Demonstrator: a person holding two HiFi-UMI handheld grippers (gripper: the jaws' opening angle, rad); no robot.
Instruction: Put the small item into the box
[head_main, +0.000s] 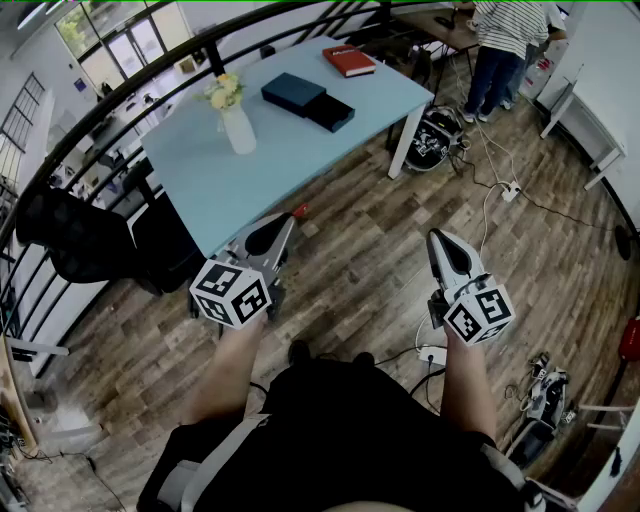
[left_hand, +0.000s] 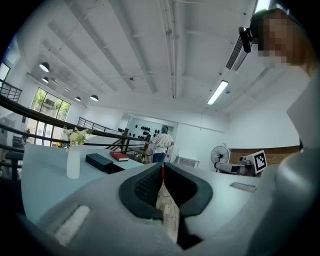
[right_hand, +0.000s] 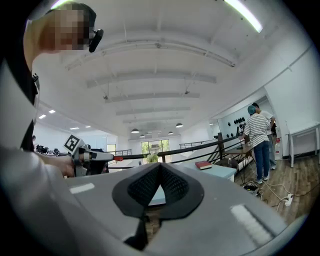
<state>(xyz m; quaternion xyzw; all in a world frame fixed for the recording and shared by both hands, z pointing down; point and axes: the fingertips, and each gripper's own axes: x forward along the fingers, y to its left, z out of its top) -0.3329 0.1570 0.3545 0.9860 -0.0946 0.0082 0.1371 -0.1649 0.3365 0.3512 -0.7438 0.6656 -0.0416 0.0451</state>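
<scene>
A small red item (head_main: 301, 209) sits pinched at the very tips of your left gripper (head_main: 296, 214), whose jaws are pressed together on it. In the left gripper view the item (left_hand: 161, 172) shows as a thin red sliver between the dark ribbed pads (left_hand: 145, 186). You hold it in the air just off the near edge of the pale blue table (head_main: 300, 160), above the wooden floor (head_main: 360, 250).

The dark blue box (head_main: 293, 93) lies well apart from the item, toward the far side of the table. A darker, flatter piece (head_main: 331, 112) touches its right side; which of the two is the lid cannot be told. From the left gripper the box (left_hand: 99, 161) shows low and left of the jaws.

A white vase of pale flowers (head_main: 236, 122) stands upright to the left of the box, and a red book (head_main: 349, 60) lies flat near the table's far corner.

Your right gripper (head_main: 438, 238) hangs over the floor, off the table's right end and level with the left one. Its jaws meet at the tips with nothing between them, as the right gripper view (right_hand: 159, 166) shows. That view also catches the left gripper and its red tip (right_hand: 118, 158) out to the side.

Behind the table, a person in a striped shirt (head_main: 505, 35) stands at a desk, facing away, with cables (head_main: 490, 170) trailing across the boards nearby.
</scene>
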